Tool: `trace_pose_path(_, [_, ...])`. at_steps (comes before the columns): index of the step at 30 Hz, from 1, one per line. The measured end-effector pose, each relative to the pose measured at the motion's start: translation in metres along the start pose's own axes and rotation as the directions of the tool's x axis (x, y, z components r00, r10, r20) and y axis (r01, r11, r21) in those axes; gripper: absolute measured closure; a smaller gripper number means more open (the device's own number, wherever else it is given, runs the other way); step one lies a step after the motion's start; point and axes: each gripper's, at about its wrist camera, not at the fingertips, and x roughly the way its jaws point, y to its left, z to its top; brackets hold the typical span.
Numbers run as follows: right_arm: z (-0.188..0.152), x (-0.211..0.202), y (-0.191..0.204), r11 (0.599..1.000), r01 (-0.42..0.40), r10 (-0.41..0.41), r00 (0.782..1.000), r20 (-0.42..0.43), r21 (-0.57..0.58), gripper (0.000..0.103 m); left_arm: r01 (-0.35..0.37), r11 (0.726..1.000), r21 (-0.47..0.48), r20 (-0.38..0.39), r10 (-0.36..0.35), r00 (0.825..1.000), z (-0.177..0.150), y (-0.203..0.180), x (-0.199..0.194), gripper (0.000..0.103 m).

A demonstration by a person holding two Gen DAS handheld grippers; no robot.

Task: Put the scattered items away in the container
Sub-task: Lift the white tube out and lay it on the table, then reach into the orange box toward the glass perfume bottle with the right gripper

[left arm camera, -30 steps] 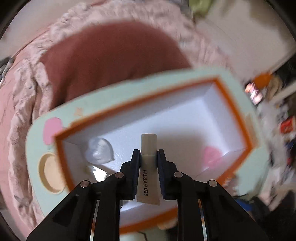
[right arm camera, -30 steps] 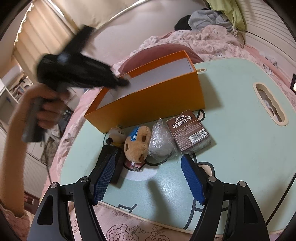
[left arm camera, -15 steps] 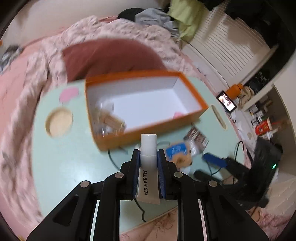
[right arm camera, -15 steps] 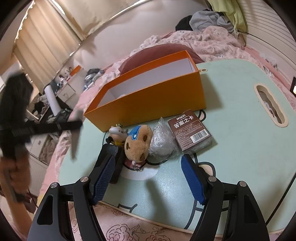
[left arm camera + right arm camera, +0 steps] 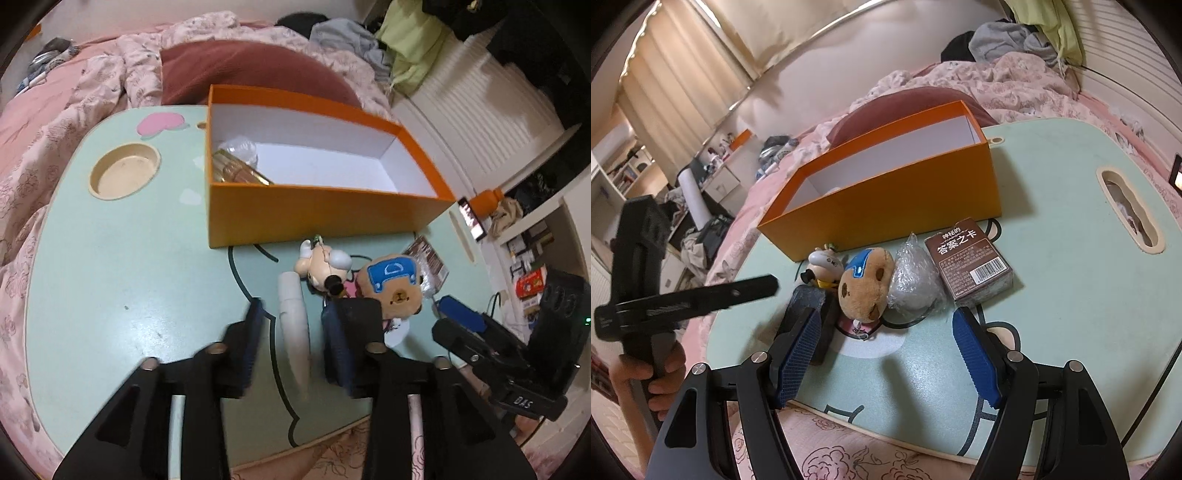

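Note:
My left gripper [image 5: 293, 310] hangs over the mint table [image 5: 129, 277] in front of the orange box [image 5: 314, 210]. Its jaws are opening. A white tube [image 5: 295, 332] lies blurred between them, clear of both pads. Just beyond it sit a small figurine [image 5: 325, 264] and a capybara plush [image 5: 393, 288]. In the right wrist view my right gripper [image 5: 884, 321] stands open, low over the near edge of the table. In front of it lie the plush [image 5: 864, 288], a clear plastic bag [image 5: 912, 284] and a brown card box [image 5: 971, 266].
A clear wrapper [image 5: 240, 147] and a gold item [image 5: 240, 171] lie in the box's left end. The table has a round cup recess [image 5: 125, 177] and a handle slot [image 5: 1130, 210]. A dark object [image 5: 827, 332] lies by my right gripper's left finger. Pink bedding [image 5: 55, 122] surrounds the table.
My left gripper carried the tube from over the open box back to the table in front of it. Its jaws have parted and the tube is loose. The right gripper has not moved.

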Motion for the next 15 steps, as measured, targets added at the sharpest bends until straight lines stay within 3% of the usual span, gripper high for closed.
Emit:
trace_pose_path(3, [0.001, 0.000, 0.000, 1.000, 0.004, -0.004, 1.000, 0.002, -0.003, 0.029, -0.026, 0.998, -0.061, 0.100, 0.032, 0.994, -0.008, 0.007, -0.015, 0.037])
trace_pose_path(5, [0.001, 0.000, 0.003, 1.000, 0.011, -0.011, 1.000, 0.004, -0.017, 0.029, -0.014, 0.994, -0.109, 0.138, 0.029, 0.990, -0.018, 0.013, -0.021, 0.037])
trace_pose_path(8, [0.003, -0.001, 0.011, 0.998, 0.025, -0.025, 1.000, 0.003, -0.059, 0.029, 0.000, 0.991, -0.134, 0.131, 0.018, 0.991, -0.032, 0.018, -0.021, 0.037])
trace_pose_path(13, [0.018, -0.008, 0.038, 0.987, 0.033, -0.026, 0.999, 0.041, -0.159, 0.029, -0.094, 0.990, -0.102, 0.107, 0.104, 0.989, -0.043, 0.022, -0.022, 0.037])
trace_pose_path(15, [0.040, -0.011, 0.050, 0.981, 0.012, -0.003, 0.999, 0.049, -0.192, 0.029, -0.090, 0.989, -0.114, 0.106, 0.102, 0.989, -0.045, 0.028, -0.024, 0.037])
